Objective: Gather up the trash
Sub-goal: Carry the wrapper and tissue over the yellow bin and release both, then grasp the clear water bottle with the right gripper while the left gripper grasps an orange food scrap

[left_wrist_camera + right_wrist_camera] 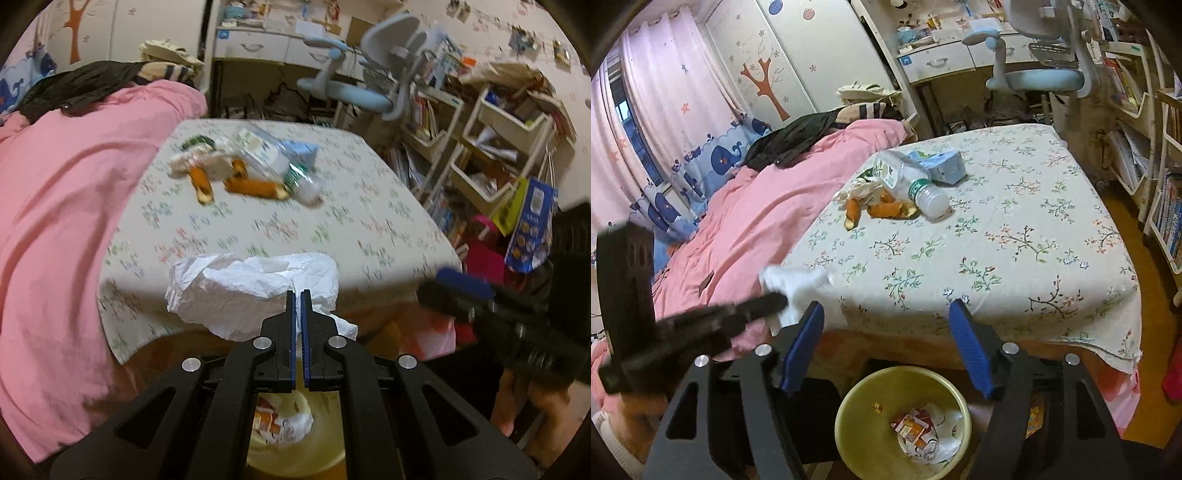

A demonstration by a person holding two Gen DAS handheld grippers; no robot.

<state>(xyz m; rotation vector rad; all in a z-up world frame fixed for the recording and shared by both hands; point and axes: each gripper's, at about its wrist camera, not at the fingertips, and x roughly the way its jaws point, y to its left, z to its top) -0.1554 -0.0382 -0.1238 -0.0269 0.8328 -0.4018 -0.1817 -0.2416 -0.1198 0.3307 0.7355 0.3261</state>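
My left gripper (298, 293) is shut on a crumpled white tissue (243, 291) over the near edge of the floral bedspread (332, 221). From the right wrist view, its tip (775, 301) pinches that tissue (798, 282). My right gripper (885, 305) stands open with nothing between its blue pads, above a yellow bin (849, 410) on the floor. In the bin lie a red-orange wrapper (912, 428) and white paper. Farther up the bed is a pile of trash: a plastic bottle (908, 181), a blue carton (942, 164) and orange peels (886, 208).
A pink duvet (768, 206) covers the bed's left side, with dark clothing on top of it. A blue desk chair (1034, 77) and a desk stand beyond the bed. White shelves with books (1145, 147) line the right wall. A person's hand (532, 402) holds the right gripper.
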